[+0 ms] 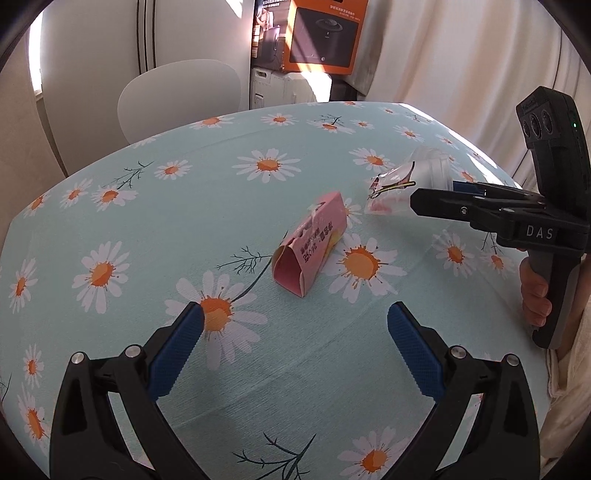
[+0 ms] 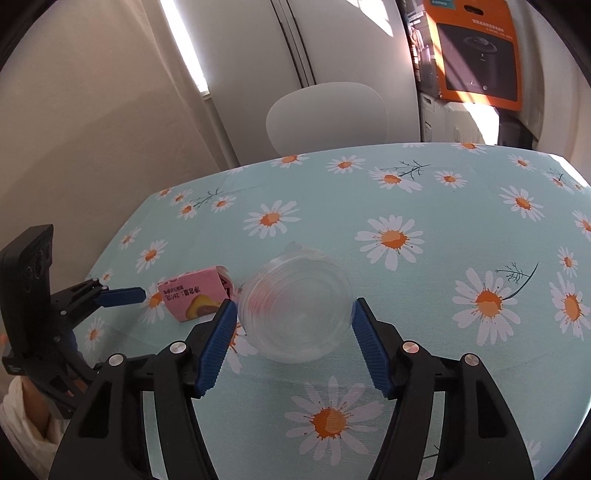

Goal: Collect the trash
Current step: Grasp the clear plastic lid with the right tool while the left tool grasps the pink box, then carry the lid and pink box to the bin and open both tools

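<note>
A pink carton [image 1: 309, 244] is lying on its side on the surface [image 1: 207, 206], which is covered by a light blue cloth printed with white and orange daisies. The carton's open, flattened end is turned toward the left gripper [image 1: 295, 328], whose blue-padded fingers [image 1: 180, 349] are being held wide apart just short of the carton, with nothing between them. In the right wrist view the same carton [image 2: 195, 299] is seen to the left of a clear plastic cup [image 2: 295, 310], which is also lying on its side, its round bottom facing the camera. The right gripper [image 2: 294, 323] is being held with its fingers [image 2: 216, 345] spread wide on either side of the cup; the pads are standing just beside the cup's walls, and whether they are touching cannot be told from the pictures. In the left wrist view the cup [image 1: 413, 181] is seen beyond and to the right of the carton, with a printed label showing near its mouth and the right gripper [image 1: 439, 201] reaching in from the right, part of the holding hand [image 1: 535, 295] showing on its handle. A white chair [image 2: 327, 116] is standing at the far edge of the surface, and an orange box [image 1: 323, 35] is being lit by sunlight near the curtains behind it.
</note>
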